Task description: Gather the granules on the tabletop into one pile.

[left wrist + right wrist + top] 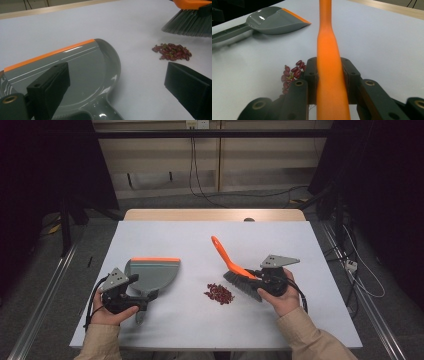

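Right gripper (329,75) clamped on the orange handle of the brush (235,270), pads pressed to both sides of it. Bristles down at the table (310,285), just beside the little heap of red beans (219,293) and on the side away from the dustpan (152,272). Left gripper (117,82) spread wide with nothing between the pads, hovering over the rear of the dustpan near its handle; no grip on it visible in the left gripper view. Dustpan flat on the table, orange lip turned toward the far edge rather than toward the beans, and well apart from them. Inside of the pan bare and shiny. By the look of things, early going: brush in hand and placed, no bean swept yet. Left to do, most likely: taking hold of the dustpan, bringing its lip up against the heap, sweeping the beans in.
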`<state>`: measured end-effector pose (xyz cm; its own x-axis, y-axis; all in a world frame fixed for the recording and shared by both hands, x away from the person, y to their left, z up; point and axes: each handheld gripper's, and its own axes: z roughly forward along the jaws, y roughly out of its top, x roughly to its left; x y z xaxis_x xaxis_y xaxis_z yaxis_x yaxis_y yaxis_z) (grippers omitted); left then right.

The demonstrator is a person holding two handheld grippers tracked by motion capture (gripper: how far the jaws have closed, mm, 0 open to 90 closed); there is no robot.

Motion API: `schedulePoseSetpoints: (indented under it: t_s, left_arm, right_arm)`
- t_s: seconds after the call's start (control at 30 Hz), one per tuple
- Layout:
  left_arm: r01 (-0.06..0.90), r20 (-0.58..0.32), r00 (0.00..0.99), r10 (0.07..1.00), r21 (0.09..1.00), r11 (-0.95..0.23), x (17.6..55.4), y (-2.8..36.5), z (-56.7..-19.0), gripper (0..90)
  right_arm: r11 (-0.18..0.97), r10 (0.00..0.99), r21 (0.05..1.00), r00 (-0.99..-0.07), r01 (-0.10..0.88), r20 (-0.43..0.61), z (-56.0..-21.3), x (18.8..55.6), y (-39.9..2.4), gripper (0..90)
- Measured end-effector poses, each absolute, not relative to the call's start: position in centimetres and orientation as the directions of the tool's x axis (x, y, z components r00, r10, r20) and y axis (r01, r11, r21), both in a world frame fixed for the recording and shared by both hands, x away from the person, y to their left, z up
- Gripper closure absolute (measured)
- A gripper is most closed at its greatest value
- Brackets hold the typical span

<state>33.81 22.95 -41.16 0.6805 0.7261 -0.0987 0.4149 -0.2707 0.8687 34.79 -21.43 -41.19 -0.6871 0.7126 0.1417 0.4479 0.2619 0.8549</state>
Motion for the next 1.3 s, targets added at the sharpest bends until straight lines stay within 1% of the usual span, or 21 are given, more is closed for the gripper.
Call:
schedulePoseSetpoints:
  t_s: [0.17, 0.5, 0.83, 1.3]
  left_arm:
    - [0.427, -0.097, 0.68, 0.727, 0.858, -0.285, 33.4, 23.1, -41.3, 6.4]
    - [0.444, -0.093, 0.684, 0.724, 0.84, -0.312, 33.0, 22.8, -41.8, 6.8]
    - [0.466, -0.099, 0.671, 0.735, 0.827, -0.314, 32.9, 22.7, -42.3, 6.8]
    - [0.473, -0.041, 0.638, 0.769, 0.809, -0.349, 32.9, 23.1, -42.8, 7.7]
  right_arm:
    - [0.269, 0.714, 0.856, -0.688, 0.441, 0.13, -41.4, 34.5, -21.9, 71.3]
    - [0.246, 0.726, 0.862, -0.673, 0.442, 0.138, -41.5, 33.8, -23.8, 71.3]
    - [0.246, 0.736, 0.862, -0.664, 0.443, 0.131, -41.6, 33.2, -24.8, 71.3]
    - [0.248, 0.735, 0.868, -0.667, 0.43, 0.121, -41.5, 33.1, -24.6, 71.3]
